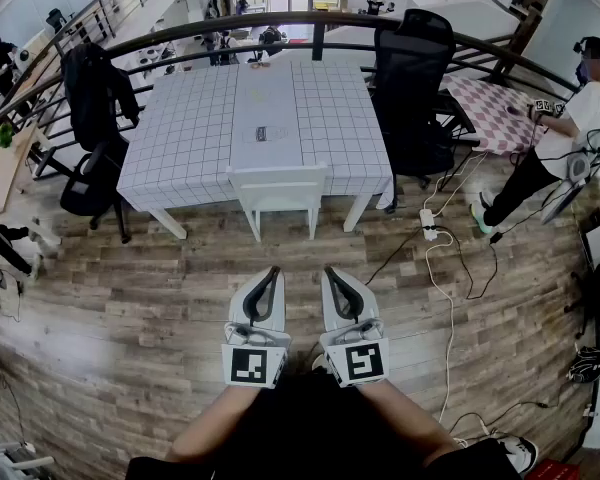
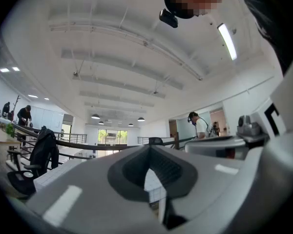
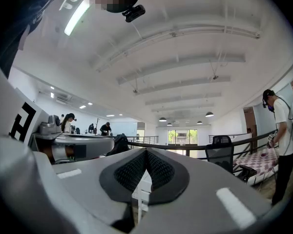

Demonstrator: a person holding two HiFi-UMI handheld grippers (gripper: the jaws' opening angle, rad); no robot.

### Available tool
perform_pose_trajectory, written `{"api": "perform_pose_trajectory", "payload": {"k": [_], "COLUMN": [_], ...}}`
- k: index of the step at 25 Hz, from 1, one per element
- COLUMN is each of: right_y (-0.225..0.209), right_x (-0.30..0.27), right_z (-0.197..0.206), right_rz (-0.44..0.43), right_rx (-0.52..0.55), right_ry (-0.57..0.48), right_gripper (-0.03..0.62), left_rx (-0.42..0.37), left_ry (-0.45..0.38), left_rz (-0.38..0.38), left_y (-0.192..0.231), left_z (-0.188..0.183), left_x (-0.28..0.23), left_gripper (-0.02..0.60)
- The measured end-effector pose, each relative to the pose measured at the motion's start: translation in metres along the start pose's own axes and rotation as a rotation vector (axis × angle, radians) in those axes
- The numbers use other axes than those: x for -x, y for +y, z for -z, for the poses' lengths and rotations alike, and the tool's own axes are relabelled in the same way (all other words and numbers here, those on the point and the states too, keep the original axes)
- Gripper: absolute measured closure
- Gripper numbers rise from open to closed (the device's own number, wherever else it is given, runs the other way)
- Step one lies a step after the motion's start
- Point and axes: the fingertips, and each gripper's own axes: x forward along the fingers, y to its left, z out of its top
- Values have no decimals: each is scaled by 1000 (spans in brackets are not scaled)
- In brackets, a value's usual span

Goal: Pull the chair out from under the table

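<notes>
Well back from the white chair (image 1: pixel 278 190), left gripper (image 1: pixel 272 272) and right gripper (image 1: pixel 330 272) hang closed, empty; unopened, they'd merely shove it.

The wood-plank floor (image 1: pixel 120 308) spreads beneath the left gripper (image 1: pixel 272 272) and right gripper (image 1: pixel 331 272). Well ahead of them stands the tabletop (image 1: pixel 190 128) in a white grid cloth, with a pale strip (image 1: pixel 265 108) down its middle and a white chair (image 1: pixel 280 190) tucked at its near edge. Ahead and to the right of the right gripper, a power strip (image 1: pixel 428 224) and white cable (image 1: pixel 442 298) lie on the planks.
</notes>
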Motion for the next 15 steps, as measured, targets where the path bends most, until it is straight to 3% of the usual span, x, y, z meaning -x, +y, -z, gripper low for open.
{"api": "perform_pose_trajectory", "payload": {"k": [4, 10, 15], "right_y": [-4, -11, -29], "right_x": [2, 41, 33], "right_z": [-1, 0, 18], "right_rz": [-8, -28, -35], "right_rx": [-75, -84, -93], "right_ry": [-36, -48, -29], "right_gripper": [598, 597, 599], "left_rx": [-12, -42, -68], "left_ry": [-5, -83, -68], "left_rz": [-20, -30, -85], "left_y": [3, -22, -6], "left_z": [1, -12, -3], "left_x": [-1, 22, 8], "left_gripper": [574, 574, 574]}}
